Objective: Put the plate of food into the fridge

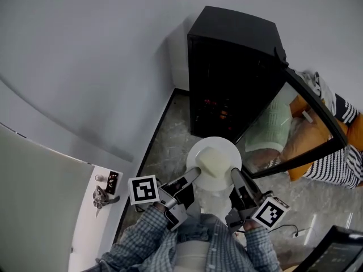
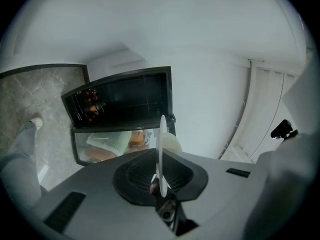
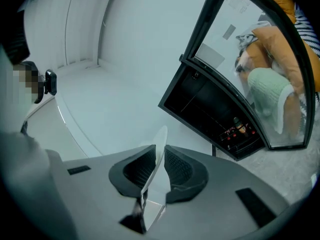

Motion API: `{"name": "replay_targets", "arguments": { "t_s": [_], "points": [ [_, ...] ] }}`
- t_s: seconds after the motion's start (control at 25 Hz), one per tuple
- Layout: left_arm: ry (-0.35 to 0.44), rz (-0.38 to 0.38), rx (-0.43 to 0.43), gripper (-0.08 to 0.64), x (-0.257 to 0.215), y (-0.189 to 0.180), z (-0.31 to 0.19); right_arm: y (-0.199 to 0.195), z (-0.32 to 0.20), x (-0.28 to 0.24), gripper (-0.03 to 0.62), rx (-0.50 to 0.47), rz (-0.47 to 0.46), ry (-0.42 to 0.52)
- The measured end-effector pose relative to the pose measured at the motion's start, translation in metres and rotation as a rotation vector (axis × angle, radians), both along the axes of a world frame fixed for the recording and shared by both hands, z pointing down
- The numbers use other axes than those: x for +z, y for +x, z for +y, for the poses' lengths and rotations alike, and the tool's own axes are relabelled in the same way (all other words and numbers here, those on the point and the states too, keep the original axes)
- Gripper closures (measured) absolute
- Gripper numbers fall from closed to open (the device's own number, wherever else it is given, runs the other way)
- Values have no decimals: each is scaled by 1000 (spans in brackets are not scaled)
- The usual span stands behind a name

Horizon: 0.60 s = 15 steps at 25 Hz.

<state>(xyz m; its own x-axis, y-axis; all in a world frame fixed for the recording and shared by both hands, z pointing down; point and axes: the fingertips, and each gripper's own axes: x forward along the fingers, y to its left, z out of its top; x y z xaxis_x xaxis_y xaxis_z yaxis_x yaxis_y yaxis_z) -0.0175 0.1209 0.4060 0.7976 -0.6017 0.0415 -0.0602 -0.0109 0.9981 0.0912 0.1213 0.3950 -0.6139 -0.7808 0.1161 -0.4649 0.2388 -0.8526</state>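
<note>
My left gripper (image 1: 191,178) and right gripper (image 1: 236,177), both jaws pinched tight on the rim of the white plate (image 1: 225,147), pale food (image 1: 211,162) on it, plate up in the air before the open black fridge (image 1: 232,67)

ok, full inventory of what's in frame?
plate: 1, white, held in front of the fridge
food: 1 piece, pale yellow, on the plate
mini fridge: 1, black, ahead of the person
glass door: 1, black-framed, swung open
cushions: 3, orange, green, striped, right of the fridge
cable: 1, dark, bottom right
left gripper: 1, grey, shut on the plate's rim
right gripper: 1, grey, shut on the plate's rim
sleeves: 2, plaid, bottom
</note>
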Motion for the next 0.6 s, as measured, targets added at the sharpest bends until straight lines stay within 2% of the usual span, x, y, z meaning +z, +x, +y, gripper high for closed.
{"name": "replay_targets", "arguments": {
  "t_s": [0.6],
  "points": [
    [-11, 2, 110, 537, -7, 18, -121, 16, -107, -4, 532, 154, 3, -24]
  ]
}}
